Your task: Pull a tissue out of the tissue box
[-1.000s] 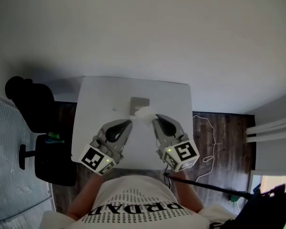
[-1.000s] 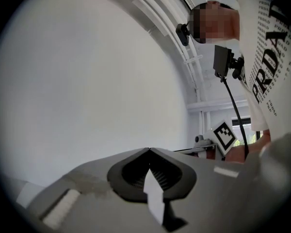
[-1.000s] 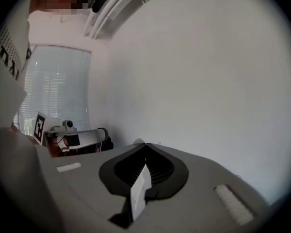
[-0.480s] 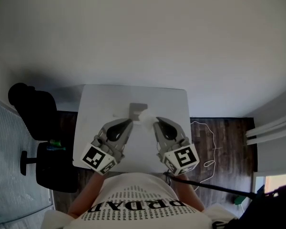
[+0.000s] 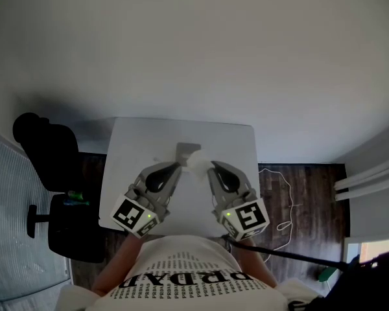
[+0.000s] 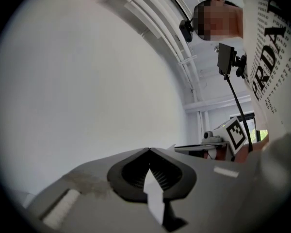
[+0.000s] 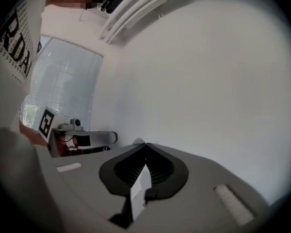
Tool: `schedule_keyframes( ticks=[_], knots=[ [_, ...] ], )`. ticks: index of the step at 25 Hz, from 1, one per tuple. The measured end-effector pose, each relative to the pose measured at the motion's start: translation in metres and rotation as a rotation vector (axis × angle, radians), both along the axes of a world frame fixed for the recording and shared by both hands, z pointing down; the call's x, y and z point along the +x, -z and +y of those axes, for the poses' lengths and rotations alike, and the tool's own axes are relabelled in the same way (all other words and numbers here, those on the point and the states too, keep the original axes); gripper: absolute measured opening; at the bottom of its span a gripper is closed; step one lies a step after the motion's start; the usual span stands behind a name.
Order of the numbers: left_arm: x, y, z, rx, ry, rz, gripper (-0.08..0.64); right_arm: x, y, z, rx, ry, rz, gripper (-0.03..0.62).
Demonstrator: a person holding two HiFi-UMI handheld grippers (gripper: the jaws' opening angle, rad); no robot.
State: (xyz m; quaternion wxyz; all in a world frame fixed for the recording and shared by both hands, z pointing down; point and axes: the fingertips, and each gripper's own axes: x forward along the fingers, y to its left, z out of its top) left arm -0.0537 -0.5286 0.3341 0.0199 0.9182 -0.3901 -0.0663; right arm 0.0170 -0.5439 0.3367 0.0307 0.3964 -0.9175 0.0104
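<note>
A small grey tissue box stands in the middle of a white table. A crumpled white tissue hangs just in front of the box, off the tip of my right gripper, which is shut on it. In the right gripper view the jaws meet at the tip with only a sliver of tissue showing above them. My left gripper hovers beside the box's near left corner. Its jaws are shut with nothing visibly between them. Both grippers point level at the white wall.
A black office chair stands left of the table over dark wood floor. A white cable lies on the floor to the right. Window blinds run along the left. The right gripper's marker cube shows in the left gripper view.
My right gripper has risen a little with the tissue, which now shows as a bigger white bunch off the box. The left gripper has stayed about where it was.
</note>
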Motion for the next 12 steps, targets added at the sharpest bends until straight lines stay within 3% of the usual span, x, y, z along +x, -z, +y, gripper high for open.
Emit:
schedule_keyframes(
  ticks=[12],
  knots=[
    [-0.004, -0.002, -0.01, -0.017, 0.009, 0.007, -0.003, -0.004, -0.001, -0.009, -0.013, 0.008, 0.014, 0.009]
  ],
)
